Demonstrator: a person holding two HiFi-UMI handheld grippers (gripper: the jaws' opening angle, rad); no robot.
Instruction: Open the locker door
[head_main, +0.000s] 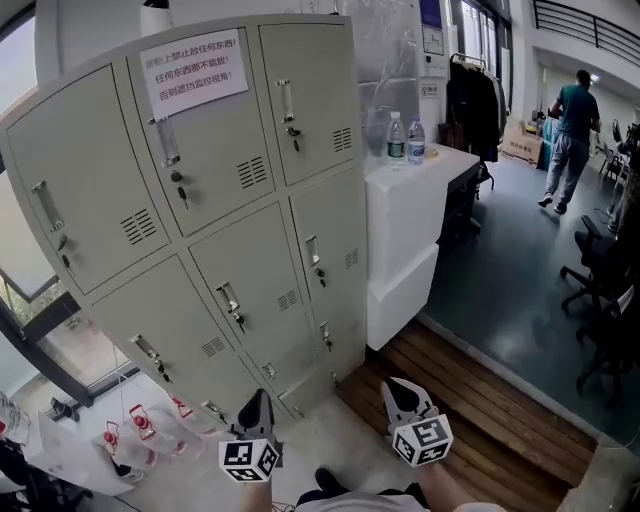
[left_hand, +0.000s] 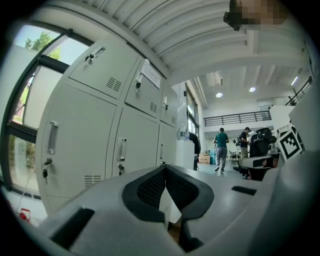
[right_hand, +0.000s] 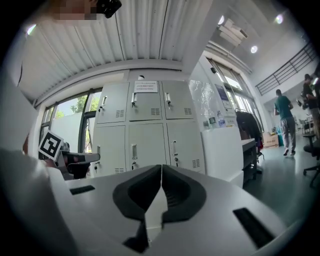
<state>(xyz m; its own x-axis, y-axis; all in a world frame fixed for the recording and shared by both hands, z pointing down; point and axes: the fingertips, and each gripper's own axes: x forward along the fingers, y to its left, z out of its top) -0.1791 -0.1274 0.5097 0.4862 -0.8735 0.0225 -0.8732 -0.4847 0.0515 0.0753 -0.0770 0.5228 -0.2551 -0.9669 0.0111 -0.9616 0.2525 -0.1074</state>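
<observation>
So the locker (head_main: 230, 200) is a pale grey bank of nine doors, all closed, with keys dangling from some locks and a paper notice (head_main: 193, 68) on the top middle door. Two clear bottles (head_main: 405, 138) stand on the white counter (head_main: 410, 205) right of the locker. Left gripper (head_main: 257, 396) and right gripper (head_main: 396, 386) hang low in front of the locker, both pinched together with nothing in them.

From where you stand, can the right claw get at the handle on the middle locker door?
Probably yes, with a step forward. The right claw hangs shut and empty, short of the lockers. Only floor lies between it and the handle. It would need to open first.
</observation>
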